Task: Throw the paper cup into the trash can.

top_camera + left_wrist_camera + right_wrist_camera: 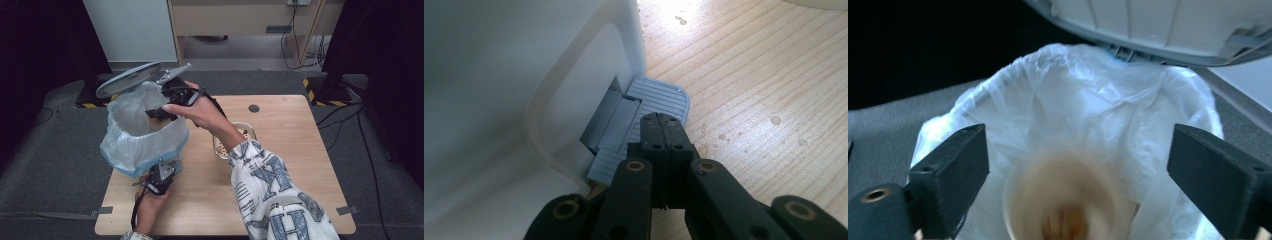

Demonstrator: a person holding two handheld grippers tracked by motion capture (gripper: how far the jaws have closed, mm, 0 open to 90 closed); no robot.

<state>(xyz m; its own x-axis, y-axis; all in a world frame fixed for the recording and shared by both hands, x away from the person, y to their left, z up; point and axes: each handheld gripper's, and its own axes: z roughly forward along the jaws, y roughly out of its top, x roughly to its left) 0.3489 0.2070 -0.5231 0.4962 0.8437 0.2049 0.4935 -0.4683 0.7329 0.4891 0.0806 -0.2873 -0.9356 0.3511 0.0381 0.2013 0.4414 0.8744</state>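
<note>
clear bowl [248, 131] on wooden table [295, 150]

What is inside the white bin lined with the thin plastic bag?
Inside the white pedal bin, within its thin translucent plastic bag, a tan paper cup shows below the open right gripper. Something brownish lies in the cup, too blurred to identify. The bag's bottom is covered.

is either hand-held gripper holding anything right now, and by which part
Nothing is held: the right hand-held gripper is open above the paper cup; the left hand-held gripper, shut, presses the bin's pedal.
</note>
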